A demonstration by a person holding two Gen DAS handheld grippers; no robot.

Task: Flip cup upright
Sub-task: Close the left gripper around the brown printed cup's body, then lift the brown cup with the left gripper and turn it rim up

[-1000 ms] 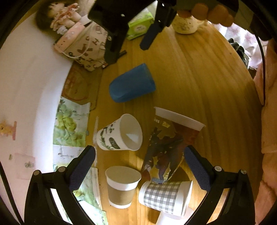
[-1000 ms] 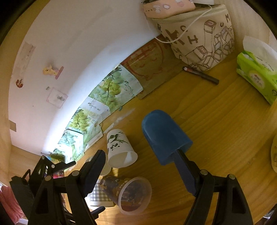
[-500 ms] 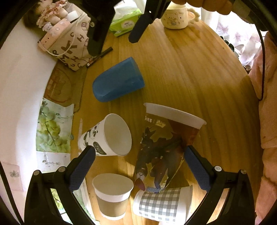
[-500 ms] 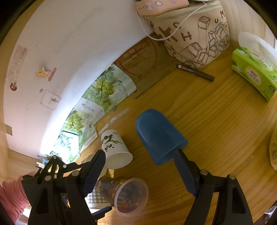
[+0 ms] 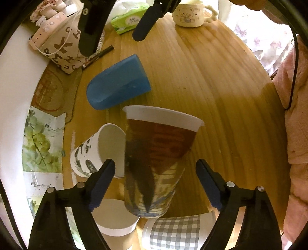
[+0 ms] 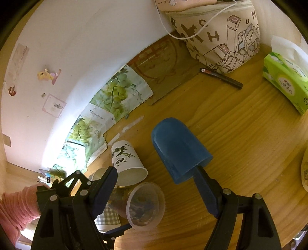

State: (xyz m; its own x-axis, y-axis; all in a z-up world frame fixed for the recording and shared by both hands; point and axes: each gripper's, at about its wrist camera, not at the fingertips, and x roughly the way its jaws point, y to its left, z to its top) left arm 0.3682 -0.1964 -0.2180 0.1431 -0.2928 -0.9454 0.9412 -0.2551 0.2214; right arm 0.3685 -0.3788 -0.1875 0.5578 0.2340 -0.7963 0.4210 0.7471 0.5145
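Observation:
A printed clear plastic cup (image 5: 156, 159) lies on its side on the wooden table (image 5: 221, 80), mouth away from me, between the open jaws of my left gripper (image 5: 155, 169). It also shows in the right wrist view (image 6: 143, 205). A blue cup (image 5: 117, 87) lies on its side beyond it. In the right wrist view my right gripper (image 6: 155, 178) is open and hovers over the blue cup (image 6: 179, 148), touching nothing. A panda paper cup (image 5: 96, 152) lies on its side at the left.
A brown-sleeved paper cup (image 5: 113, 223) and a checked cup (image 5: 173, 232) sit close under my left gripper. A lettered bag (image 6: 219, 36), a pen (image 6: 221, 77), a green tissue pack (image 6: 286, 80) and a bear mug (image 5: 190, 12) stand at the table's far side. Grape pictures (image 6: 117, 92) line the wall.
My left gripper has moved forward and down, so the printed cup now lies between its open jaws. My right gripper has pulled back slightly above the blue cup.

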